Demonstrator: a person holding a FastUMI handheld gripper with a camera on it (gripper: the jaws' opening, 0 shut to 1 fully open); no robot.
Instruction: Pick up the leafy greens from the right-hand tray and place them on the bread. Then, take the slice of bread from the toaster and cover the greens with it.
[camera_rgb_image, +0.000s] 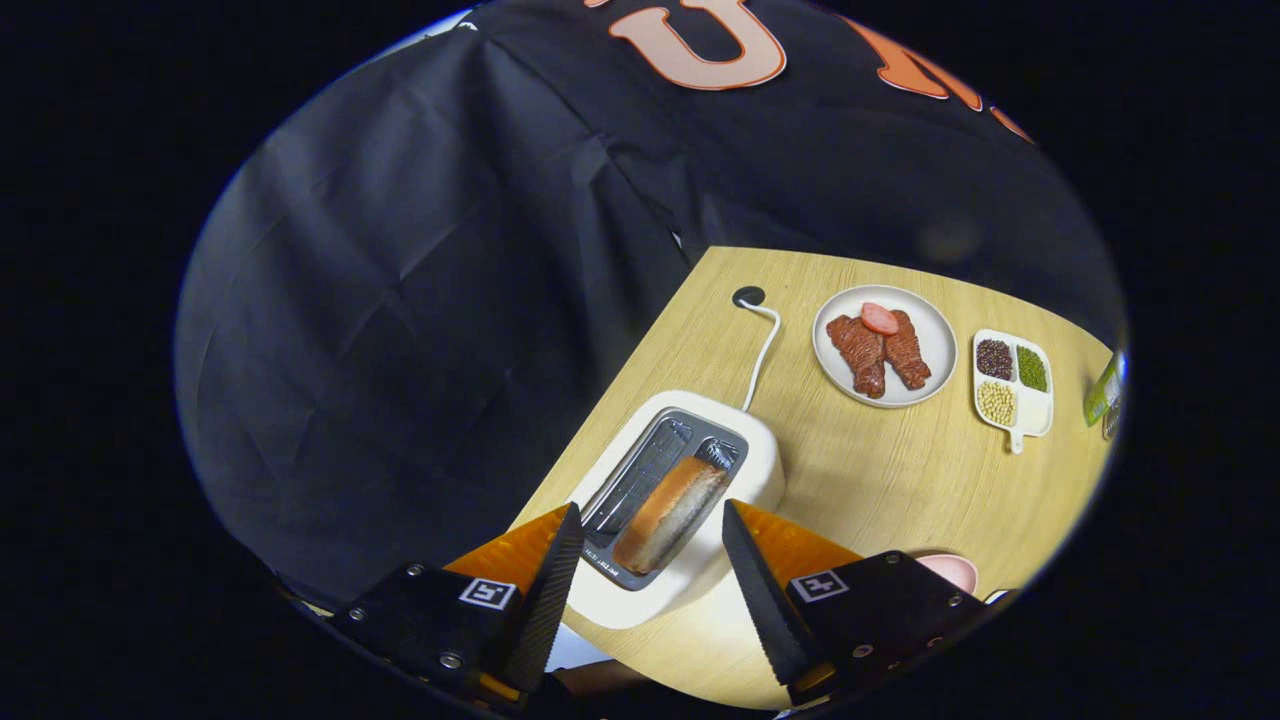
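Gripper view: we hover the gripper (648, 515) over the toaster (680, 500), jaws wide apart, holding nothing. Bread slice (668, 514) sits in the slot between the fingers. Looks like bread-fetch step; greens probably already placed, can't confirm. Next: descend, pinch slice.

Single fisheye view, carried on the gripper (650, 512), aimed forward and steeply downward along its two spread fingers, held close above the toaster (680, 500), wooden table (880, 470) seen tilted beyond, booth wall taken in behind.
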